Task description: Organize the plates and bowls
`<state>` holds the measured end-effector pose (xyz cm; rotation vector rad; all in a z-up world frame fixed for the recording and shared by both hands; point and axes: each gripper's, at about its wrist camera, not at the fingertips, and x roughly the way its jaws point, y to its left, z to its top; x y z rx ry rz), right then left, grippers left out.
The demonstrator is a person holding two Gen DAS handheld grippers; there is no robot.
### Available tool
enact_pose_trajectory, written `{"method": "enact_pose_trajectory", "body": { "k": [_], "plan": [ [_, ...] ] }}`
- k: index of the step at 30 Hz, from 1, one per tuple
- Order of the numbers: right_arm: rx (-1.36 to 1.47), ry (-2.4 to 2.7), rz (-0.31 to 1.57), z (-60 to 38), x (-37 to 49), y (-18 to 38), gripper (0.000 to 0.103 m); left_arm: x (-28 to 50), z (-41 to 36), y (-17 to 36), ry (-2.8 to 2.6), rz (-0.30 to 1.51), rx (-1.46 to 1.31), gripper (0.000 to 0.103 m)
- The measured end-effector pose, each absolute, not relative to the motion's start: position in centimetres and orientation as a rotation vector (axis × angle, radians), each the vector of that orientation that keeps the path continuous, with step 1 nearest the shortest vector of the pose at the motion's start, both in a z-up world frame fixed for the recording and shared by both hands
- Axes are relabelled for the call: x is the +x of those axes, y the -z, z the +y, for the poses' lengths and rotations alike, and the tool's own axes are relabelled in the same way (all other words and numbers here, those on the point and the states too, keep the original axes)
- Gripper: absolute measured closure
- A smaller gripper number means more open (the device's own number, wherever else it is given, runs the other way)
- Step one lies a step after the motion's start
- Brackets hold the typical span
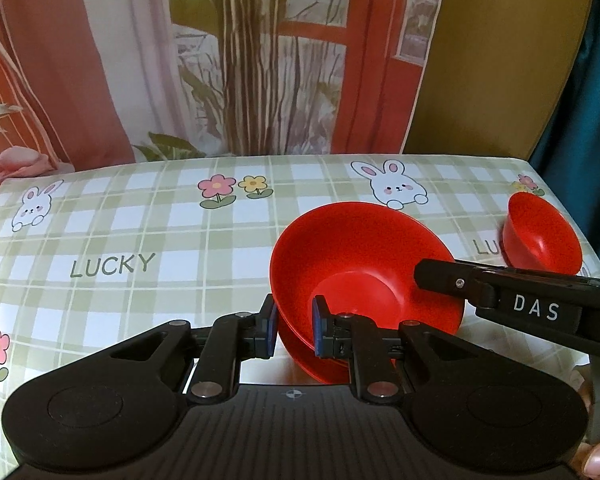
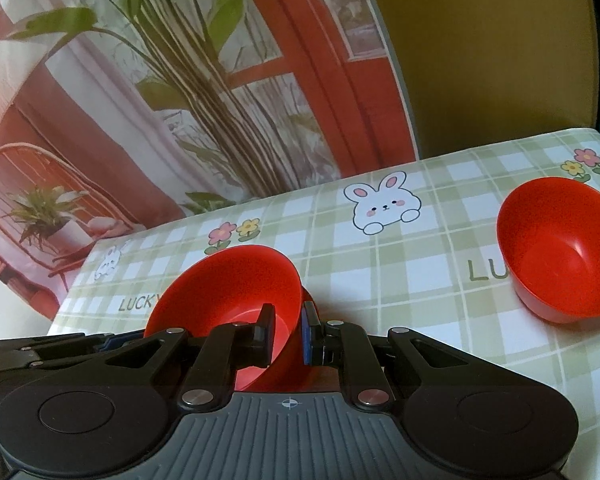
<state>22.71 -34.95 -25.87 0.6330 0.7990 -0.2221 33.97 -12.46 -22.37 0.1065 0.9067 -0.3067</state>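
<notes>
Left gripper [image 1: 294,330] and right gripper [image 2: 286,334] clamping stacked red bowls' [image 1: 360,256] opposite rims, lone bowl [image 2: 560,244] near table edge [image 1: 556,184]

Left wrist view: looks forward and down along the left gripper [image 1: 294,326] fingers, close over the checked tablecloth [image 1: 140,220], facing the printed backdrop [image 1: 220,60]. Right wrist view: same downward tilt along the right gripper [image 2: 288,330], rolled slightly, backdrop slanting. Shared: the red bowl at the fingers [image 1: 360,256] [image 2: 228,284], the far red bowl [image 1: 544,236] [image 2: 560,244], the rabbit print [image 1: 396,184] [image 2: 384,204]
</notes>
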Motion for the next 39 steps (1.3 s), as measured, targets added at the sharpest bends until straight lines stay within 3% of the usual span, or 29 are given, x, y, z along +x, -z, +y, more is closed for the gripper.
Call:
{"method": "enact_pose_trajectory", "body": {
  "k": [9, 12, 14, 17, 39],
  "plan": [
    [0.624, 0.221, 0.806, -35.0, 22.8, 26.3, 0.090, 33.9, -12.7, 22.6, 0.298, 0.898, 0.112, 0.085],
    [0.619, 0.218, 0.808, -35.0, 22.8, 26.4, 0.089, 34.0, -12.7, 22.5, 0.300, 0.900, 0.106, 0.079],
    [0.609, 0.219, 0.807, -34.9, 22.7, 26.3, 0.088, 34.1, -12.8, 22.5, 0.296, 0.905, 0.101, 0.067],
    [0.587, 0.228, 0.802, -34.8, 22.6, 26.1, 0.083, 34.0, -12.7, 22.5, 0.281, 0.905, 0.098, 0.062],
    [0.448, 0.312, 0.686, -39.4, 17.0, 23.5, 0.083, 31.7, -19.0, 19.9, 0.328, 0.788, 0.069, 0.058]
  ]
}}
